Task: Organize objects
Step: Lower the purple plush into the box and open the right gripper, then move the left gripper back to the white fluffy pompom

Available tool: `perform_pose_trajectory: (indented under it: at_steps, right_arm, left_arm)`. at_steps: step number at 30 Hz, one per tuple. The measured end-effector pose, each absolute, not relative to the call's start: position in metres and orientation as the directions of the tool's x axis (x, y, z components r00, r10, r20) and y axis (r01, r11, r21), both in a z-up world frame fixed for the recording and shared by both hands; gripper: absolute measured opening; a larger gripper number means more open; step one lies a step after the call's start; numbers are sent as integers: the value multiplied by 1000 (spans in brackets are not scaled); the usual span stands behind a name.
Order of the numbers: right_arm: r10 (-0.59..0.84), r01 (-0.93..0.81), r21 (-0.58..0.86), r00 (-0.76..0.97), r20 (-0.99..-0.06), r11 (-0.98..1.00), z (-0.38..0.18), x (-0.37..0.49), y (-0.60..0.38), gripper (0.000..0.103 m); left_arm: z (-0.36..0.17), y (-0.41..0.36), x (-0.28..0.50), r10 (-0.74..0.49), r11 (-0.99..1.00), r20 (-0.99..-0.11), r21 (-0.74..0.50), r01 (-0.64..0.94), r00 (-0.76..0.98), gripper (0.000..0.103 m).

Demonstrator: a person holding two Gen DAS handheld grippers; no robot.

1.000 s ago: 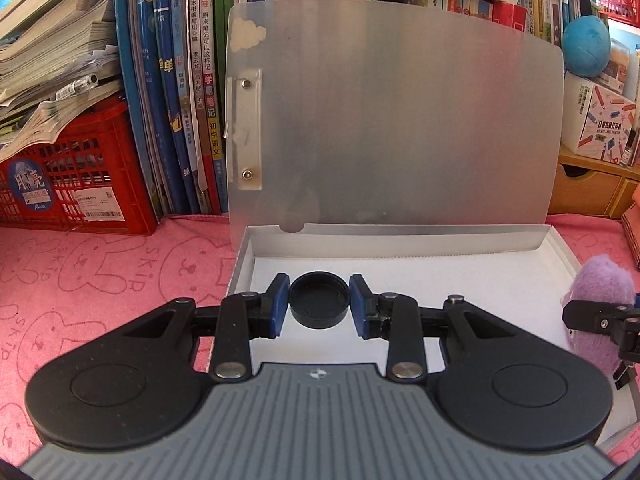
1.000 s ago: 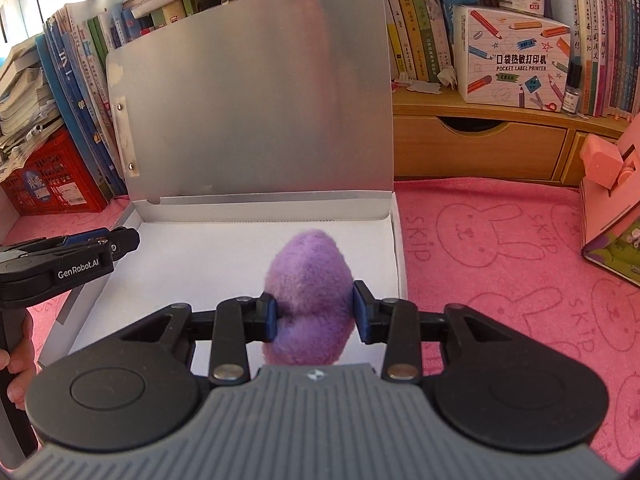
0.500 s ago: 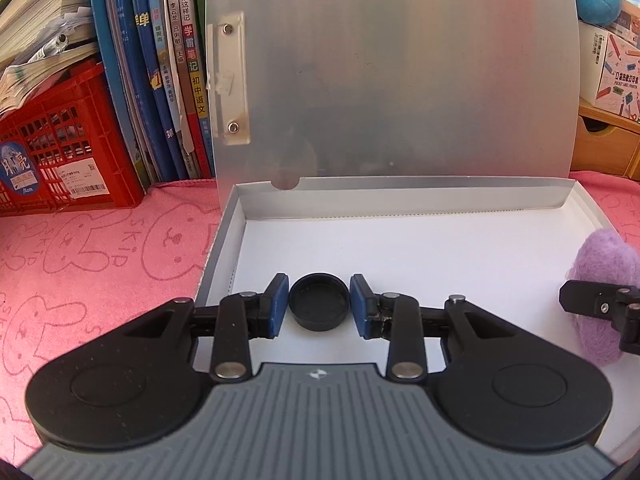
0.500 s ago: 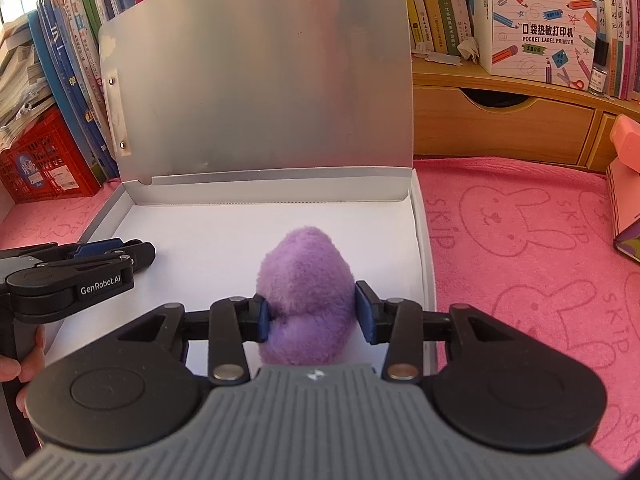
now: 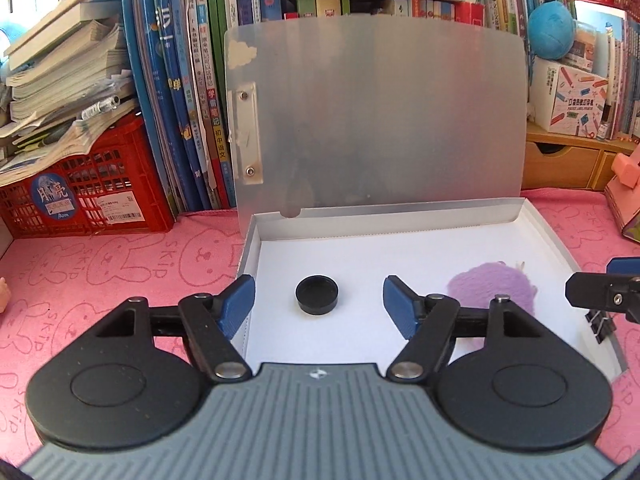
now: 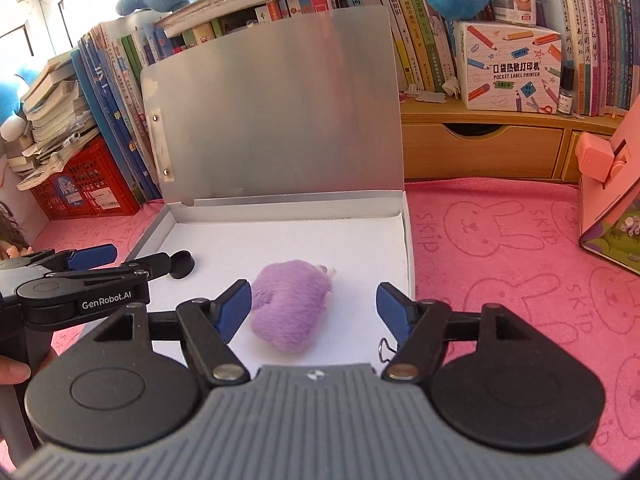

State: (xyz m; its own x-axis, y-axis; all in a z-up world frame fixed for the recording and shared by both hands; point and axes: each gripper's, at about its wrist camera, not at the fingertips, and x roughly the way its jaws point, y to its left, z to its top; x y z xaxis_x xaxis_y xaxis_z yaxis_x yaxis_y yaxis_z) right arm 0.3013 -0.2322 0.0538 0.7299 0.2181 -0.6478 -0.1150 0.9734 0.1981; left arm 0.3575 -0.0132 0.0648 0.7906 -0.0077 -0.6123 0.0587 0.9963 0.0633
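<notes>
Fuzzy purple plush (image 6: 290,304) and round black cap (image 5: 317,294) lie in flat white box (image 5: 420,240).

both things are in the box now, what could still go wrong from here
1. The black cap lies between the open left gripper fingers; a careless pull-back might knock it along the box floor.
2. The purple plush could likewise snag on the open right gripper.
3. The upright lid only leans on the books and may drop.
</notes>
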Motion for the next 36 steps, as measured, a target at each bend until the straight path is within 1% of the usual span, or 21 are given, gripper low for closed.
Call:
perform_pose_trajectory:
  at_steps: [4, 9, 15, 23, 30, 33, 36]
  right_arm:
    - [226, -128, 200, 753, -618, 971, 73, 266, -238, 85]
    - [230, -138, 196, 773, -591, 971, 86, 222, -244, 85]
    - [229, -151, 182, 788, -571, 972, 85, 170, -250, 86]
    - [187, -144, 120, 812, -553, 982, 66, 105, -258, 87]
    - [174, -141, 101, 816, -551, 985, 41, 64, -273, 86]
    - [162, -140, 83, 815, -556, 987, 30, 48, -280, 86]
    - [151, -143, 60, 806, -572, 988, 22, 33, -286, 82]
  left_arm:
    - [88, -9, 320, -33, 994, -581, 63, 85, 813, 82]
    - [106, -1, 270, -63, 991, -568, 62, 119, 821, 83]
    - [110, 0, 208, -119, 986, -549, 35, 165, 827, 84]
    - [94, -3, 133, -181, 979, -543, -17, 205, 820, 86]
    - [62, 6, 83, -146, 985, -573, -7, 174, 806, 86]
    - [52, 11, 66, -130, 989, -570, -11, 150, 811, 87]
    - [44, 15, 50, -128, 989, -568, -16, 144, 813, 87]
